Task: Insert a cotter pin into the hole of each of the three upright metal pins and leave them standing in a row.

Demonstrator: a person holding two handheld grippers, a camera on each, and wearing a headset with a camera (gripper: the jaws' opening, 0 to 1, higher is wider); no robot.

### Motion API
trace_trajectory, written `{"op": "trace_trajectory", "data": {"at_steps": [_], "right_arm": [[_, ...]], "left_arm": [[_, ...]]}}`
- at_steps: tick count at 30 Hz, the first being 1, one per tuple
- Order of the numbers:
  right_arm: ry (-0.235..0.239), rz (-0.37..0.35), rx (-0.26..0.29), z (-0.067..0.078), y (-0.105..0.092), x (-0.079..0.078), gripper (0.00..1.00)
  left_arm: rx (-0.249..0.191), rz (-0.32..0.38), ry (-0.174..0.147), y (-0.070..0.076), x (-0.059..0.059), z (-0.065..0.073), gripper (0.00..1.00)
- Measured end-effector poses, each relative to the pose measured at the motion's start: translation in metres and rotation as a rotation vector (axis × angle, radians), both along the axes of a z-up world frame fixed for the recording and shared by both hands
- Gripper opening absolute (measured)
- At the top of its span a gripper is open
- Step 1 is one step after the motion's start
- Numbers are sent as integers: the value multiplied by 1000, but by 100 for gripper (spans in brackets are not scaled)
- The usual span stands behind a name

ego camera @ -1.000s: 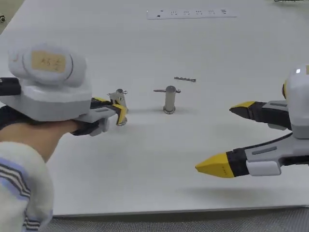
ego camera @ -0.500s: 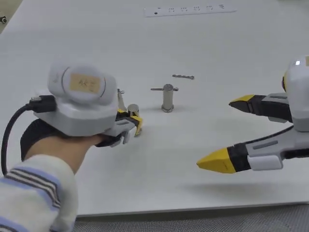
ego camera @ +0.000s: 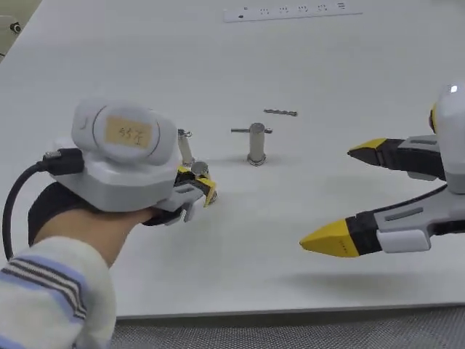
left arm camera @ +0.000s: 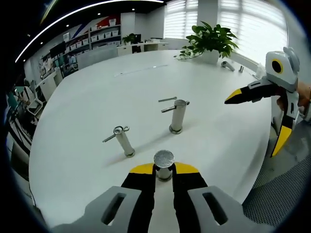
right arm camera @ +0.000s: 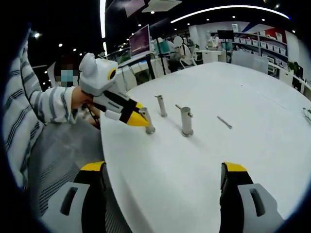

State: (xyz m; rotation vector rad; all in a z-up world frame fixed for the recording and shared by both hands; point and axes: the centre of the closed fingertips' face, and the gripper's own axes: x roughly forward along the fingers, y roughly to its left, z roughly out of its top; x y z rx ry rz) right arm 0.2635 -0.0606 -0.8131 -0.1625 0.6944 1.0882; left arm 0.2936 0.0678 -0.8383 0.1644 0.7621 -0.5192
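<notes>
Shifted rightward — left hand-held gripper [left arm camera: 164, 170] clamped on bare metal pin [left arm camera: 164, 159], right hand-held gripper [ego camera: 328, 198] jaws apart

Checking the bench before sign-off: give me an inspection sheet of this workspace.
Surface: white table, no marks or spills seen.
Job's things: far metal pin and middle metal pin stand upright, each already pinned through its hole. The held metal pin is upright, with nothing seen through it. A loose cotter pin lies flat behind the middle one.
Clutter: white strip with dark marks, at the table's far side.
Tools: left tool is shut on the held metal pin. Right tool is open, above the table and apart from the pins.
Cables: black cable leaves the left tool's housing.
Surroundings: open office, potted plant, shelves.
</notes>
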Motion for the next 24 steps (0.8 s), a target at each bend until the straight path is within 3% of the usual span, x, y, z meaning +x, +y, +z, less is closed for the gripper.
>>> {"op": "trace_trajectory", "data": {"at_steps": [7, 10, 12, 14, 19, 21, 22, 23, 24], "right_arm": [[4, 6, -3, -1, 1, -2, 99], [6, 5, -4, -1, 1, -2, 99], [6, 5, -7, -1, 1, -2, 99], [7, -2, -11, -2, 0, -1, 99], [10, 2, -21, -2, 0, -1, 99], [9, 3, -21, -2, 1, -1, 99], [8, 3, -20, -1, 1, -1, 99], [7, 1, -18, -1, 1, 0, 99], [7, -2, -16, -1, 0, 1, 99]], "left_arm": [[-16, -2, 7, -1, -3, 0, 11], [-17, -19, -12, -2, -3, 1, 11], [-2, -69, -37, -4, -3, 2, 12], [15, -94, -34, -3, -4, 3, 12], [0, -106, -25, -2, -3, 6, 12], [7, -131, -62, -1, -1, 10, 14], [29, -151, -108, 1, 3, 13, 18], [30, -161, -117, 2, 2, 13, 21], [20, -155, -100, 2, 0, 12, 24]]}}
